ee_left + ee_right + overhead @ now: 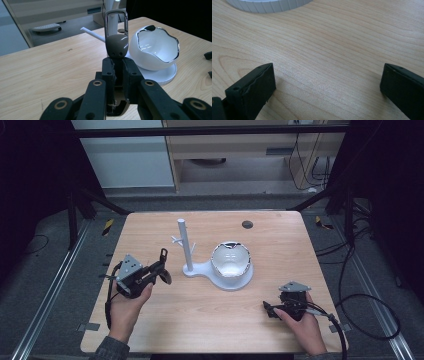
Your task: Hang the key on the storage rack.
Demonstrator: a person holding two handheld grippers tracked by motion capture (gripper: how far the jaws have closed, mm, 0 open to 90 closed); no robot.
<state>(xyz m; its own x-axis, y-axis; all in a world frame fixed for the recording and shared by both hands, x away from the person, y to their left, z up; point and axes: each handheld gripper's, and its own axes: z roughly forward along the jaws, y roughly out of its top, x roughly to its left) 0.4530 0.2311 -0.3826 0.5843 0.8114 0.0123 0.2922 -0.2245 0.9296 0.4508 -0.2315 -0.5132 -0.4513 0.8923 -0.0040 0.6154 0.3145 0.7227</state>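
Nearest the high camera, your two forearms came in from the bottom edge, each hand wrapped around a gripper over the wooden table [210, 320]. Your left gripper [161, 270] sat at the left side of the table, lifted and angled toward the middle, and its jaws were pressed together on a key fob [117, 46]: a rounded grey-brown body with a metal carabiner loop standing up from it. In the left gripper view the fob rose upright out of the closed jaws, its loop lined up in front of the white post behind it. From above, the fob hung just left of the stand, near it but apart from it.

Your right gripper [268, 310] rested low at the right front of the table, pointing left. In the right gripper view its two black jaws stood spread wide with bare wood grain between them, pinching nothing, and the ribbed white edge of the stand's base [269, 6] crossed the top of that view.

The white stand [188, 247] stood near the table's centre: an upright post with short pegs branching off its side, joined to a round base. On that base sat a tilted white bowl [230, 260] with a wavy chrome rim. A small dark disc [247, 224] was set in the tabletop behind the bowl.
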